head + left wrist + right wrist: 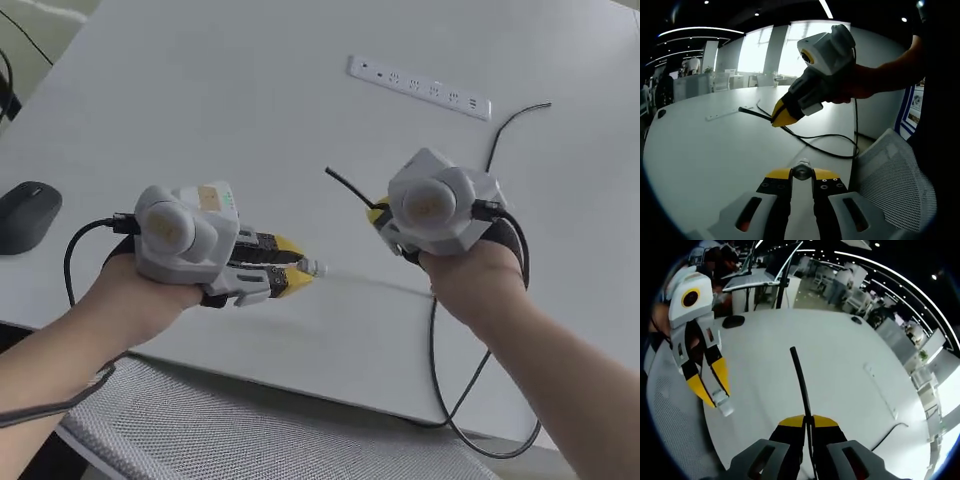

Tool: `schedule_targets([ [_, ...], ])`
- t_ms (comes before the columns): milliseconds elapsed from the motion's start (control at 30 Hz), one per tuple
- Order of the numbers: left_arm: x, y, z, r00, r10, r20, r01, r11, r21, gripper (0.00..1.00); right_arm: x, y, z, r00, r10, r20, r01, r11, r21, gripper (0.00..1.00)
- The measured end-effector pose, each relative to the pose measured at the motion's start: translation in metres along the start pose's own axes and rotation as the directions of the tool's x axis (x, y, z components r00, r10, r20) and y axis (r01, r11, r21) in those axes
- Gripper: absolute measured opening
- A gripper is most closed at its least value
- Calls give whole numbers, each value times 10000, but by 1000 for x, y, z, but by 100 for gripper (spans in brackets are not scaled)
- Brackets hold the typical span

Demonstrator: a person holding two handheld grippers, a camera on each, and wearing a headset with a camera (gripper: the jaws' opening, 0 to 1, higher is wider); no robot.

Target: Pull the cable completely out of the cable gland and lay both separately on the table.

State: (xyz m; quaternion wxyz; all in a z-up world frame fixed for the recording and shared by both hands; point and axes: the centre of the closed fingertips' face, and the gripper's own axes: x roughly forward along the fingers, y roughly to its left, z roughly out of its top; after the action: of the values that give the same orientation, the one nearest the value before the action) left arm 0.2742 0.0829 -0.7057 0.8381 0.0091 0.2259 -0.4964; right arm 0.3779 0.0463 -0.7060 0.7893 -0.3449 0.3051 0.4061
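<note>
My left gripper [303,270] is shut on the small grey cable gland [314,268], whose round end shows between the yellow tips as the gland [802,170]. My right gripper [379,215] is shut on the black cable [347,186], its free end sticking out up and to the left. In the right gripper view the cable [800,377] rises straight from the closed jaws, and the left gripper [720,397] holds the gland [725,408] off to the left. Cable and gland are apart, both above the white table [200,100]. The right gripper [781,118] also appears in the left gripper view.
A white power strip [419,87] lies at the far side of the table. A dark mouse [26,215] sits at the left edge. The cable's slack [480,390] hangs over the near table edge. A mesh chair [250,440] is below.
</note>
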Motion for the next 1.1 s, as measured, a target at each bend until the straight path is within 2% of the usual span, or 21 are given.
schedule_targets([
  [133,-5,3,-6,9999,156,-8,-156,9998,-124,15,11,4,14,9999,150,72,-147,9991,-391,0],
  [267,-9,8,-12,9996,260,-56,-261,9991,-326,15,22,9,26,9991,409,141,-402,9980,-492,0],
  [567,-14,17,-21,9986,535,-1,-534,9977,-416,15,45,28,43,9962,863,137,-842,9899,-1141,0],
  [833,-18,25,-33,9973,729,-30,-729,9953,-633,15,64,47,55,9916,1296,30,-1258,9675,-2195,0],
  [1100,-22,35,-44,9954,960,-46,-961,9926,-746,15,85,64,55,9863,1628,-264,-1639,9493,-2682,0],
])
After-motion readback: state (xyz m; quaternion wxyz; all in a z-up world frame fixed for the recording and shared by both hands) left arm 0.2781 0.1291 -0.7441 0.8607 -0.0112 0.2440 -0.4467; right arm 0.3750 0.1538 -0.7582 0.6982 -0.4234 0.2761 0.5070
